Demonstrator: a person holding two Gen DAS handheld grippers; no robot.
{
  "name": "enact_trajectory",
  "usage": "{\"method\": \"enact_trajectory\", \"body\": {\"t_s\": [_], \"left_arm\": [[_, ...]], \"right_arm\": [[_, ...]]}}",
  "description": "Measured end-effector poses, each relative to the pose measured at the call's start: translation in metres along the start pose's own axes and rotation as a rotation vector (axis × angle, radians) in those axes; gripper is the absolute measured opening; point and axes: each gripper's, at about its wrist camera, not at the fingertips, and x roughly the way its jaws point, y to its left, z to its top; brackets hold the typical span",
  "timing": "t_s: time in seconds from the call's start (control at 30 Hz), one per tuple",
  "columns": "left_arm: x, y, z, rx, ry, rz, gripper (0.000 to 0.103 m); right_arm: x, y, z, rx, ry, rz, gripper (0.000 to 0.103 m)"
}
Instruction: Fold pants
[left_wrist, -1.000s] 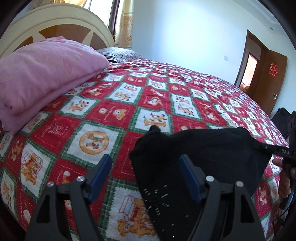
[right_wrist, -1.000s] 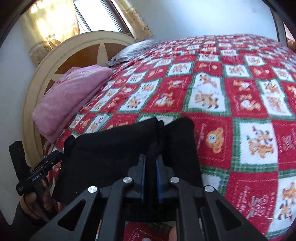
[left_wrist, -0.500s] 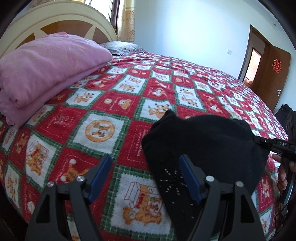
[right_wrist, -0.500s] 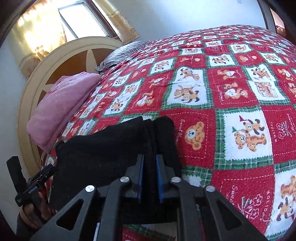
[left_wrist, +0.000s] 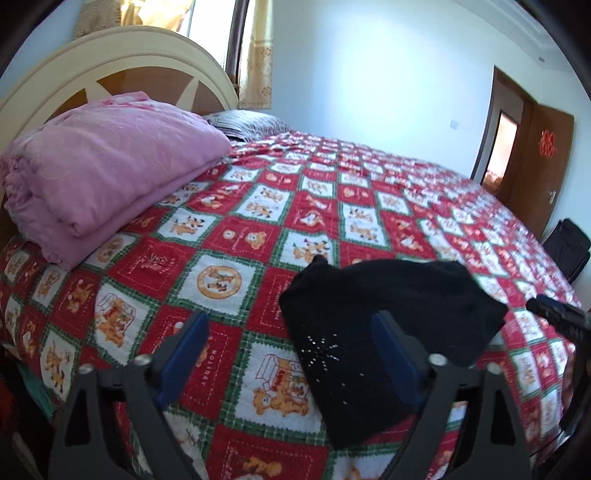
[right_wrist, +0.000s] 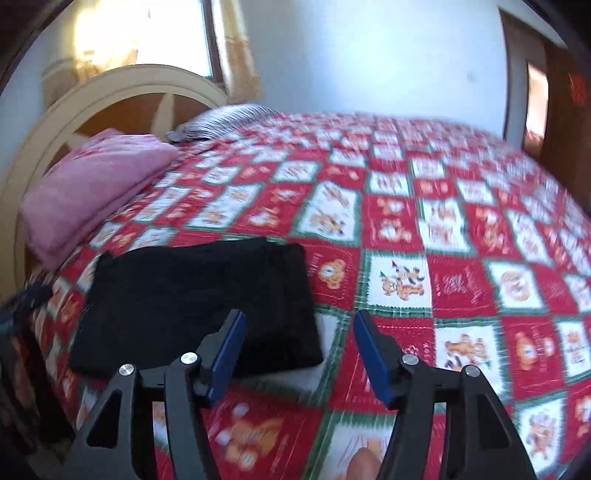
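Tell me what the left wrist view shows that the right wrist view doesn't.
Only the left wrist view shows sparkly dots on the folded black pants, a dark bag by the wall, and the right gripper's black body. Only the right wrist view shows a fingertip at the bottom edge. Both show the pants, the pink folded blanket, the red patchwork bedspread, and open fingers.
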Motion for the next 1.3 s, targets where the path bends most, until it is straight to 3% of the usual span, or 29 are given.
{"method": "enact_trajectory", "body": {"t_s": [0.43,1.3], "left_arm": [[-0.05,-0.021,-0.003,0.019,-0.084,-0.036,0.096],[-0.059,-0.033,-0.002,0.084,-0.12,-0.031,0.098]], "right_arm": [[-0.087,0.048,-0.005,-0.103,-0.166,0.001,0.064],[-0.111,0.049,-0.003,-0.092,-0.247,0.012,0.065]]}}
